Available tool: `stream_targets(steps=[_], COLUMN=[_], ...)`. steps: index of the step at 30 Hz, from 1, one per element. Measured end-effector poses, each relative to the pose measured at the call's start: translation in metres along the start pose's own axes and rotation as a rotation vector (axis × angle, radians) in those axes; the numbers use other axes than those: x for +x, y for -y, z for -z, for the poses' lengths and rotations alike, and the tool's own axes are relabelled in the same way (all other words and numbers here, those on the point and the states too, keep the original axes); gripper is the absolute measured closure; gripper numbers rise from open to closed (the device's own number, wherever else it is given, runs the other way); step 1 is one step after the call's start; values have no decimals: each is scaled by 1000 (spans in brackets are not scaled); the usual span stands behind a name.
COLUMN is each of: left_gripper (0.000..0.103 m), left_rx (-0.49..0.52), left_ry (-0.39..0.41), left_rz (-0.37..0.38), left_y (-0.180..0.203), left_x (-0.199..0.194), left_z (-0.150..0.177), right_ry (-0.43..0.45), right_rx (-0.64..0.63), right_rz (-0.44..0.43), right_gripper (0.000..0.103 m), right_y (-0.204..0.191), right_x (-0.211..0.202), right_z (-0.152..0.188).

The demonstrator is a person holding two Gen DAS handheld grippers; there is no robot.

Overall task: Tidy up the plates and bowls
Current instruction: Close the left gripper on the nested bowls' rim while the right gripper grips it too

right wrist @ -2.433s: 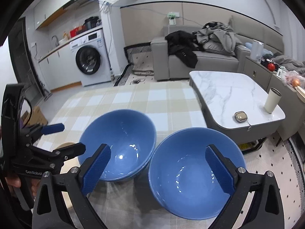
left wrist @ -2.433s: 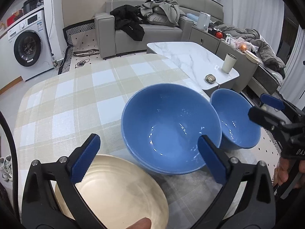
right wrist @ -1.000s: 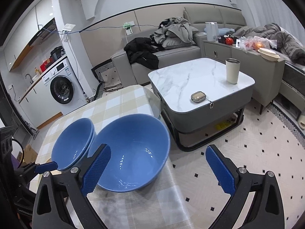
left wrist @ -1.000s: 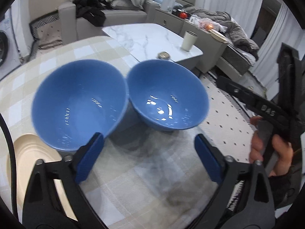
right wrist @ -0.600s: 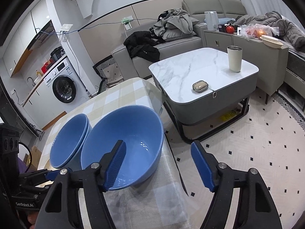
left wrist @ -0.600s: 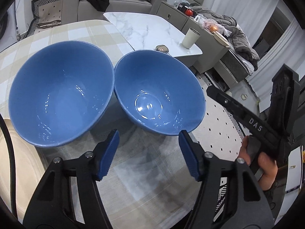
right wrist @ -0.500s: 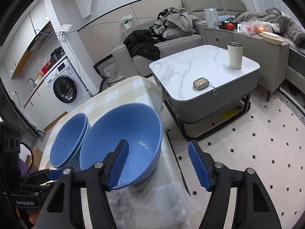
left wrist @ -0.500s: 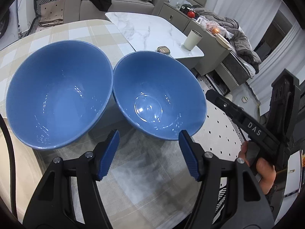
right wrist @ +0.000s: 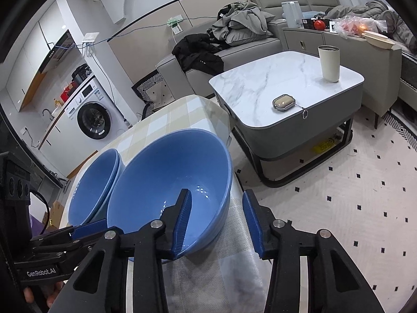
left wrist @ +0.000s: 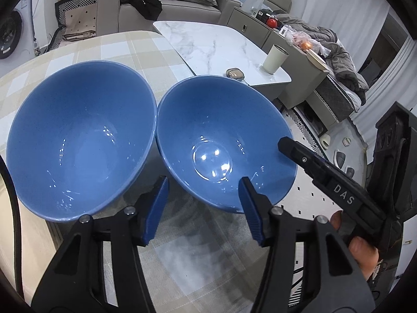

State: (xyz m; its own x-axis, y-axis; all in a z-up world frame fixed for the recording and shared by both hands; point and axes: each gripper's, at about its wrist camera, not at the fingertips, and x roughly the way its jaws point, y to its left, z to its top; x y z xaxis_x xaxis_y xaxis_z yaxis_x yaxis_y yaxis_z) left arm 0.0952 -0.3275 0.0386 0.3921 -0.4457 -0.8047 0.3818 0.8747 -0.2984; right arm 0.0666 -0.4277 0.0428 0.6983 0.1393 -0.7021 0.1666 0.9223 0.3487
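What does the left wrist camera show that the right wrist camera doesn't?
Only the left wrist view shows the whole inside of the left-hand round blue ceramic bowl. Only the right wrist view shows the white front-loading washing machine. Both show the other blue bowl, the checked tablecloth, the marble-topped coffee table and the cream tumbler.

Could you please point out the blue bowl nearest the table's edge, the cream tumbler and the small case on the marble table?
Blue bowl (right wrist: 166,180): right wrist view, inner wall.
Cream tumbler (right wrist: 329,65): right wrist view, middle of its side.
Small case (right wrist: 283,102): right wrist view, its lid.
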Motion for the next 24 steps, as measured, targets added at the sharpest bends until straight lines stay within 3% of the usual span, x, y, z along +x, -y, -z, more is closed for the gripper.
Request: stream_targets(steps=[1, 7, 12, 24], left_gripper=[56, 70, 71, 71], left_rx=[4, 18, 33, 80], left_ry=[-1, -3, 7, 19], left_rz=[-2, -19, -36, -57], left_y=[1, 3, 3, 9], left_x=[1, 8, 12, 6], left_z=[-1, 0, 1, 4], right_ry=[3, 10, 8, 16], right_rx=[5, 16, 2, -9], right_rz=[-2, -5, -1, -4], right_gripper=[69, 78, 84, 85], right_y=[0, 3, 2, 2], right_x=[0, 4, 7, 5], right_z=[0, 1, 2, 1])
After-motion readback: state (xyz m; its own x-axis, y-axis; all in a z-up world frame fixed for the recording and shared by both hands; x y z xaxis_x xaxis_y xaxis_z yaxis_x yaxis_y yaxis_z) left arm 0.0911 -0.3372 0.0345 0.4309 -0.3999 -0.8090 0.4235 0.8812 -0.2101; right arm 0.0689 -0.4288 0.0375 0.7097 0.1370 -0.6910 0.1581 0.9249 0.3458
